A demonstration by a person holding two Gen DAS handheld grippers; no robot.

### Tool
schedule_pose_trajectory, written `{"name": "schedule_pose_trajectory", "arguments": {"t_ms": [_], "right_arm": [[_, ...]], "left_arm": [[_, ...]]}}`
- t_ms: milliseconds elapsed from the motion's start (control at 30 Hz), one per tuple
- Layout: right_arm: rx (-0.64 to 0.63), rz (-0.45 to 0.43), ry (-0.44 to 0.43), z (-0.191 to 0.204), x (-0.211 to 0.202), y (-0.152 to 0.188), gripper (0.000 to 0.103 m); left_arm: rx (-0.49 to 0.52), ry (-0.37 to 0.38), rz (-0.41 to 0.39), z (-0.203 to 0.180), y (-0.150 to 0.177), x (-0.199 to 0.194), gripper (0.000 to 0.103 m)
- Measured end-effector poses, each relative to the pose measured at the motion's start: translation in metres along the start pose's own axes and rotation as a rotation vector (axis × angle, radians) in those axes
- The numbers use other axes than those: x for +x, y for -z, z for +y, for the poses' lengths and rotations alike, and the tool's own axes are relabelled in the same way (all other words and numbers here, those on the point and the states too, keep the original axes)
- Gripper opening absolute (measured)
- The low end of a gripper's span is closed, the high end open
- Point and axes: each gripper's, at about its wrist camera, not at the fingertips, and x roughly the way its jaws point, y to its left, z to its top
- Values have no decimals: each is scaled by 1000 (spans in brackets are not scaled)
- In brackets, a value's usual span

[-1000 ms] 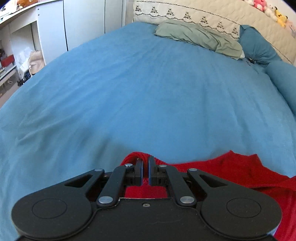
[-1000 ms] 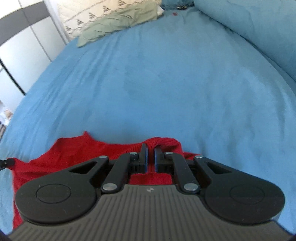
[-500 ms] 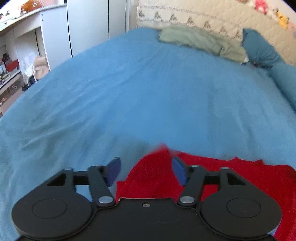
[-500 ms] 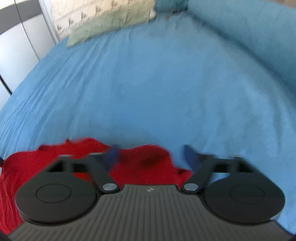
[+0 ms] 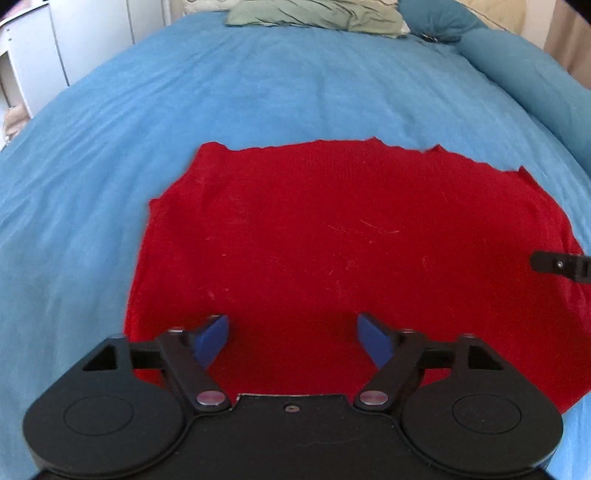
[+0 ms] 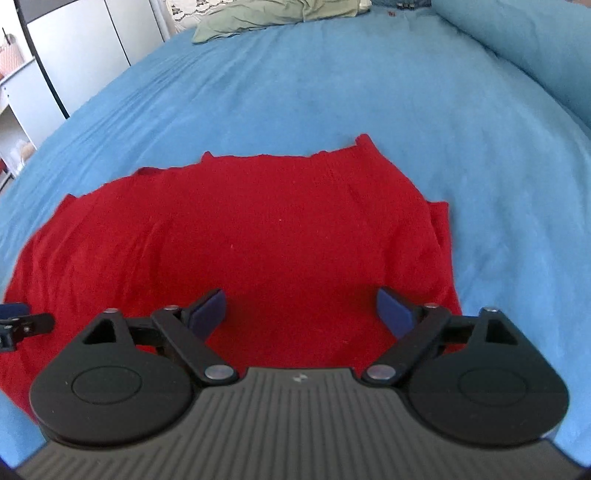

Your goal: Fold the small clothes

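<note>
Flat, the fuzzy red knit garment (image 5: 332, 236) lies rectangular on blue bedspread (image 5: 258, 92).

A home bedroom: blue bedspread (image 5: 295, 85), green pillow (image 5: 314, 16), white wardrobe (image 6: 92, 48).

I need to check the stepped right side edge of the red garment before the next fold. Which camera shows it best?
The right wrist view: the red garment shows its stepped right edge whole against the blue bedspread. In the left wrist view that side runs toward the frame edge behind the right gripper's fingertip, distorted.
</note>
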Motion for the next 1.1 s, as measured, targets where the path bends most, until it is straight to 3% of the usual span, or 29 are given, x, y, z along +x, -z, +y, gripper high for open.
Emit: {"name": "schedule_pose_trajectory", "arguments": {"t_ms": [100,233,400,500,600,733,867,967,1100], "right_arm": [[-13,-8,19,5,5,1,103],[-2,-9,7,2,-7,0,103],[-30,-61,-27,-1,-55,-13,103],[-29,-83,-36,-10,-94,-16,103],[6,-68,-45,-20,-124,-10,103],[106,-34,10,-32,-146,17,103],[245,37,62,-43,-139,55,103],[289,70,44,-44,-128,86,103],[329,41,17,-46,-112,104,103]], "left_arm": [[11,0,16,-2,-5,4,96],[28,-37,33,-7,-11,-4,96],[73,-61,-26,-22,-27,-40,96],[99,-40,-61,-38,-35,-64,98],[63,52,-39,-43,-41,-74,103],[61,91,13,-54,-40,-65,103],[54,140,43,-70,-28,-60,103],[76,134,59,-84,-18,-58,103],[68,159,81,-96,-11,-50,103]]}}
